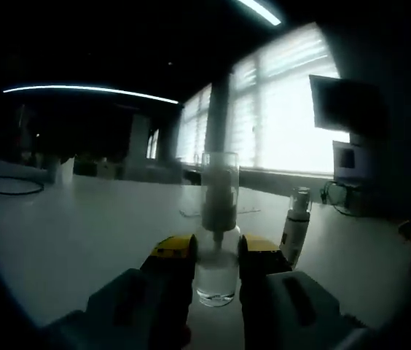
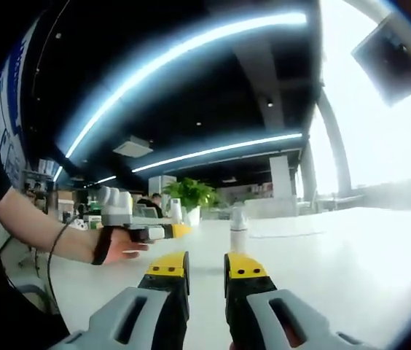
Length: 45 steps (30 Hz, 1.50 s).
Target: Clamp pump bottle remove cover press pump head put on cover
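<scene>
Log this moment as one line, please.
left tongs: clamped on pump bottle | cover: on | right tongs: open, empty | second bottle: upright on table

No readable text, labels, brands or numbers anywhere. Small bottle (image 1: pixel 295 226) at 4 o'clock in the left gripper view may carry a label, too dim and blurred to read.

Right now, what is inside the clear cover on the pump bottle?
Through the clear cover the pump head shows, dark against the window. The left gripper brackets the pump bottle; its fingers hide the bottle's sides, so contact cannot be judged.
</scene>
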Tool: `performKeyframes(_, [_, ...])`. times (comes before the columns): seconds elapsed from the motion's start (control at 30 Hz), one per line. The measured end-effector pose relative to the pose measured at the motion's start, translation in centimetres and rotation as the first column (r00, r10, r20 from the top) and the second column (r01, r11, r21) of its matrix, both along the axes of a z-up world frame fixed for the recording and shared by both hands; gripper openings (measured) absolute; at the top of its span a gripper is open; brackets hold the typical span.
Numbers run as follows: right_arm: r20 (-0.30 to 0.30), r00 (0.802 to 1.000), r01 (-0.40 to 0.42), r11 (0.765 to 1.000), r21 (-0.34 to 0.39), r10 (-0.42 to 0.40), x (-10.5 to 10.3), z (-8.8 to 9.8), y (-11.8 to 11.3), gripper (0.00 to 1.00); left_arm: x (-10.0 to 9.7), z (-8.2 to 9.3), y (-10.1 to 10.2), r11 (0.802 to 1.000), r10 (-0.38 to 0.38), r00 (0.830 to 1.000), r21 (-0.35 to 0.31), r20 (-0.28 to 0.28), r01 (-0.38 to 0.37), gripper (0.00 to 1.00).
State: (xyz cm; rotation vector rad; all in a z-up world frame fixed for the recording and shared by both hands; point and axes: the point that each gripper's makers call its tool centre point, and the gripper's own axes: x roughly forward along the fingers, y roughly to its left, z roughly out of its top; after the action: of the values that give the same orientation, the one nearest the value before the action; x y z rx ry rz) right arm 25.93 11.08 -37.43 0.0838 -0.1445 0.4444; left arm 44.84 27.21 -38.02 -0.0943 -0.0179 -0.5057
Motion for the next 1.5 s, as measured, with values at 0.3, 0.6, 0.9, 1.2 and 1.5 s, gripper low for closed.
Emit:
performKeyframes(0.3, [-0.009,1.000,-0.004,1.000,-0.018,0.004,0.0,-0.2,0.5,0.13,1.5,-0.3,-0.9,0.999,0.006,1.000,0.043,0.026,-0.007,0.14])
performKeyframes(0.6, [-0.020,1.000,-0.008,1.000,-0.014,0.008,0.1,-0.2,0.6,0.13,1.5,-1.5,-1.7,0.992,0.034,0.999,0.123,0.034,-0.038,0.14])
performKeyframes(0.9, [-0.017,1.000,-0.007,1.000,-0.030,0.007,0.3,-0.4,0.3,0.11,1.6,-1.9,-2.6,0.983,0.014,0.999,0.184,0.050,-0.023,0.14])
performKeyframes(1.2, [-0.010,1.000,-0.003,0.999,-0.032,0.002,0.4,-0.3,0.1,0.11,1.9,-2.2,-2.1,0.984,0.021,0.999,0.174,0.039,-0.027,0.15])
performKeyframes(1.5, [0.001,1.000,0.000,0.999,-0.038,0.000,0.2,-0.3,0.2,0.12,2.1,-2.8,-2.3,0.988,-0.016,1.000,0.152,-0.019,0.019,0.15])
